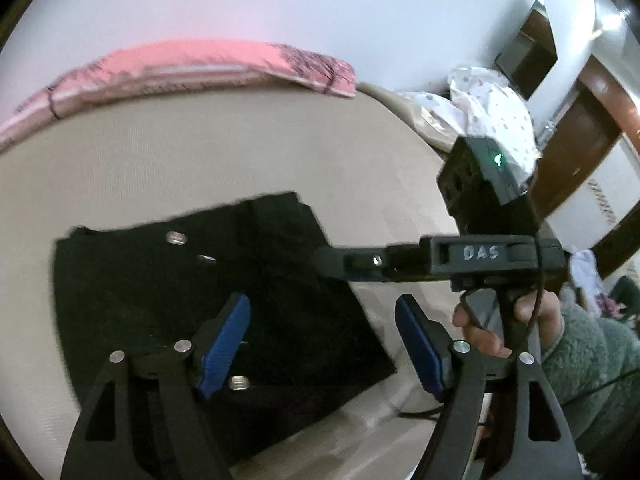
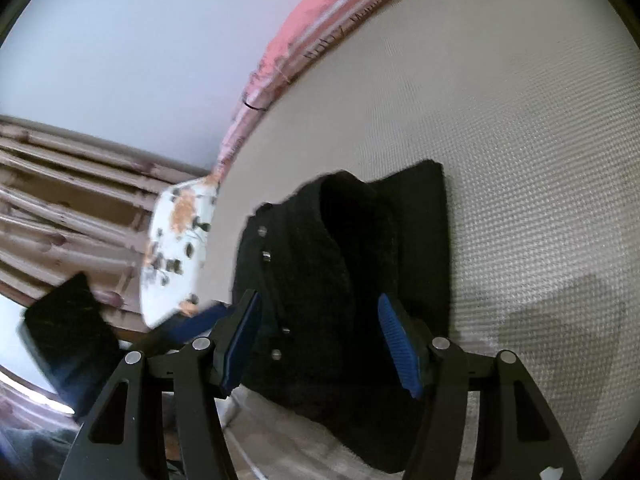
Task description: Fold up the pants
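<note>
While the black pants point(image 1: 208, 304) lie folded into a squarish bundle in the middle of the bed point(image 1: 200, 152), the folding looks nearly done. The left gripper point(image 1: 320, 344) and right gripper point(image 2: 318, 340) hover with jaws spread, pinching nothing; next probably a final fold or smoothing.

The pants point(image 1: 224, 288) are black, dotted with small silver metal studs. They lie on a beige bedspread point(image 1: 200, 152) with a fine woven texture. Along its far edge runs a pink cloth point(image 1: 192, 64) with dark markings and pale stripes. A white pillow point(image 1: 496, 116) carries small grey dots. The left gripper point(image 1: 322, 344) and right gripper point(image 2: 318, 344) are black with blue ribbed pads. A grey-green fleecy sleeve point(image 1: 592, 360) shows. The wall is pale bluish white.
</note>
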Demonstrator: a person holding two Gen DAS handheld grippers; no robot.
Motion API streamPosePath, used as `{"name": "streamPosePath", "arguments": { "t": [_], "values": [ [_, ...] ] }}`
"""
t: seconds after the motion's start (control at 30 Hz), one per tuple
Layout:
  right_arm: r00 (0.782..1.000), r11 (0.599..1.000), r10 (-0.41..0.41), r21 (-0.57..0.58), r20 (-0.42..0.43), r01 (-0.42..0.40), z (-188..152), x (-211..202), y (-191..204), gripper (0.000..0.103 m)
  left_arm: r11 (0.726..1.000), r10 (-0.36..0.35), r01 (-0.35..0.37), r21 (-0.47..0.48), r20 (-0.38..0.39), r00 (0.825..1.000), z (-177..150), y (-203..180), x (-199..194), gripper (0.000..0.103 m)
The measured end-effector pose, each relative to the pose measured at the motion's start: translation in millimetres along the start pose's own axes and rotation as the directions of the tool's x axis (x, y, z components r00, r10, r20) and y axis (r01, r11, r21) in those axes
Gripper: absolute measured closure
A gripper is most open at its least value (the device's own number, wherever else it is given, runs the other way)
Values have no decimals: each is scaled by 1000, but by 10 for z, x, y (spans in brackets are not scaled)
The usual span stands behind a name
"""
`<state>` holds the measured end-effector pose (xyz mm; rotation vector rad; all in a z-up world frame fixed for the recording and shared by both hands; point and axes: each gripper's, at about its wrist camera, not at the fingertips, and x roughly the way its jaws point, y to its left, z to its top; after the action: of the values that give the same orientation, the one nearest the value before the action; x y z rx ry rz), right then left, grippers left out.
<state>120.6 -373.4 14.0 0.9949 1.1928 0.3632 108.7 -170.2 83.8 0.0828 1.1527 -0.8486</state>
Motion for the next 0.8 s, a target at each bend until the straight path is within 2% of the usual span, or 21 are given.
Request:
{"name": "streamPosePath", "arguments": {
  "t": [0.13,0.3,0.37,0.47,0.6,0.63,0.67,0.73,0.8],
  "values": [
    [999,999,-30,-21,-9,30,11,15,-29,44,993,97,-97,-71,3,995,-59,361,-124,27],
    [998,1000,-21,-20,-66,20,49,171,-132,45,952,232,-228,-204,-6,973,-263,983,-304,27],
    [997,999,-13,-38,-73,11,79,236,-133,52,933,258,-254,-255,-20,966,-361,1190,-351,27],
    [997,998,-8,-63,-76,3,157,342,-124,57,909,293,-299,-291,-66,954,-477,1404,-344,27],
    [998,998,27,-48,-49,-29,270,431,-167,61,892,301,-317,-322,-97,949,-572,1565,-291,27],
    [999,999,29,-42,-44,-31,286,446,-163,69,890,302,-319,-326,-102,948,-582,1578,-278,27],
    [999,999,21,-47,-38,-23,286,453,-141,84,889,302,-319,-330,-103,948,-569,1580,-249,27],
    [1000,999,14,-48,-7,-15,246,418,-62,92,892,300,-315,-326,-95,949,-558,1558,-239,27],
    [999,998,-10,-60,44,13,193,300,118,93,897,303,-312,-314,-78,950,-535,1521,-247,27]
  ]
}}
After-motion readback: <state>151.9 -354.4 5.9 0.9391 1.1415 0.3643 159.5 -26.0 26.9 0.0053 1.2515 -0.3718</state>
